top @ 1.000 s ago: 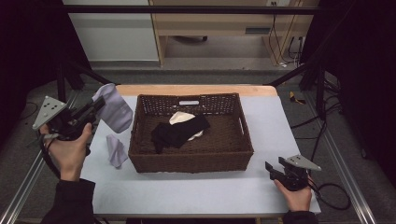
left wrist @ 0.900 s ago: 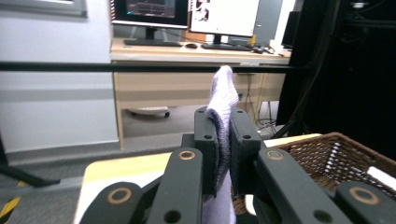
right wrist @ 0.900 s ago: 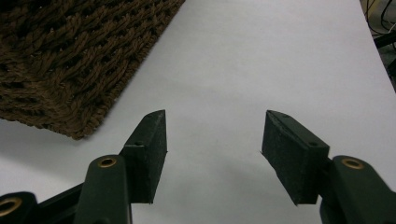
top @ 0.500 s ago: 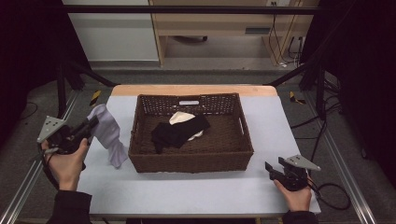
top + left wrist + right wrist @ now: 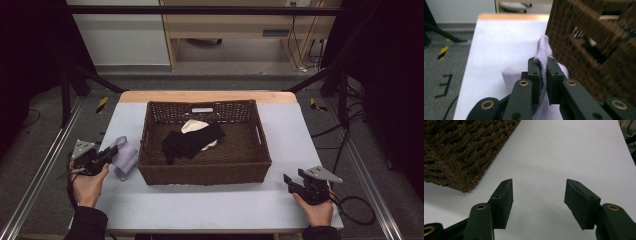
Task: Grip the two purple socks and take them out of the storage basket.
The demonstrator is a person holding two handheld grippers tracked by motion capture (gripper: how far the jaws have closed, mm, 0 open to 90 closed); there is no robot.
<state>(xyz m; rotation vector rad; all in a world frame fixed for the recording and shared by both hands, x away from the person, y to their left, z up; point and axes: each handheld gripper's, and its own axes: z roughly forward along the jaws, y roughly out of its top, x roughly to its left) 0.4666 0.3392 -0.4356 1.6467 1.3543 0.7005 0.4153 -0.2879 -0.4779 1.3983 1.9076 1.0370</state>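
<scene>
Black garment [image 5: 192, 142] and white cloth [image 5: 194, 125] in wicker basket [image 5: 260, 150].

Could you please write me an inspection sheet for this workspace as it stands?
Surface: pale table, bare at the front.
Job's things: lilac cloth beside the wicker basket, at its left wall; black garment and cream cloth inside the basket.
Clutter: nothing seen.
Grippers: left gripper shut on the lilac cloth; right gripper open, low over the table, holding nothing.
Cables: black cable trailing from the right gripper.
Surroundings: dark curtains, grey floor, wooden furniture behind.
</scene>
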